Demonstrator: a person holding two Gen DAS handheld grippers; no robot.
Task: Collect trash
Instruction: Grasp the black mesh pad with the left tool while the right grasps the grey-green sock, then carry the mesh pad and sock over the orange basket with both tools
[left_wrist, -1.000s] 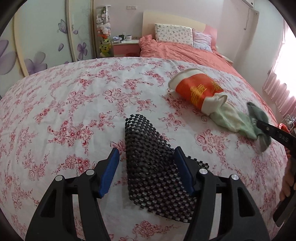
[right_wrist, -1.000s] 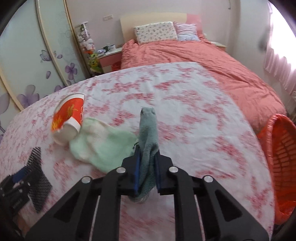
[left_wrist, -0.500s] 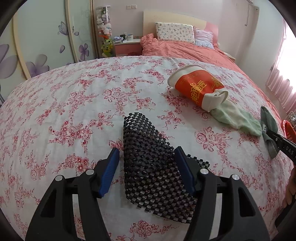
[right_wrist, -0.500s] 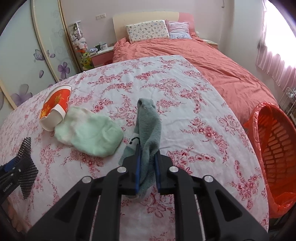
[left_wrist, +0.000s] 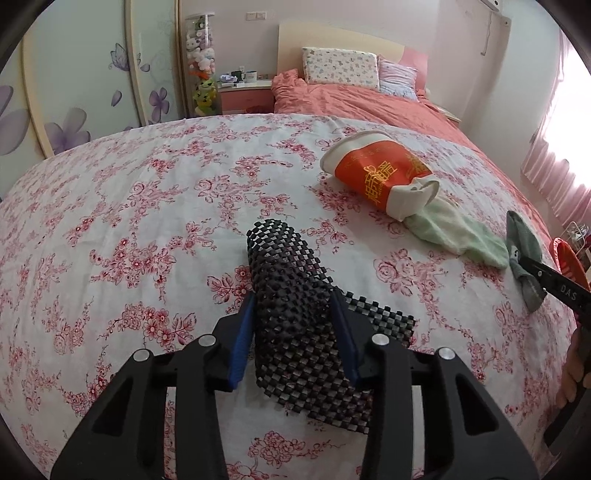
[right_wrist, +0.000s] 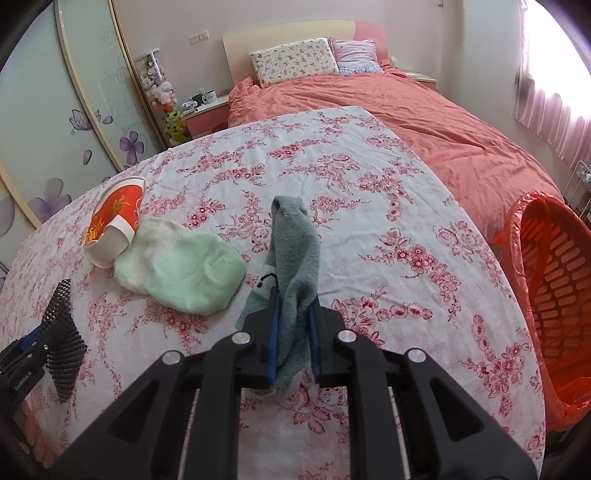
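A rolled black mesh mat lies on the flowered tablecloth. My left gripper straddles the roll; its jaws are closing and the blue pads touch both sides. My right gripper is shut on a grey-green sock, which stands up between its fingers just above the cloth. The same sock shows at the right edge of the left wrist view. An orange paper cup lies on its side against a pale green sock.
An orange basket lined with an orange bag stands beside the table's right edge. Behind the table is a bed with a salmon cover. A wardrobe with purple flowers fills the left.
The left jaws have narrowed onto the mesh roll. The right gripper carried the grey-green sock rightward, away from the pale green sock, and the basket came further into its view.
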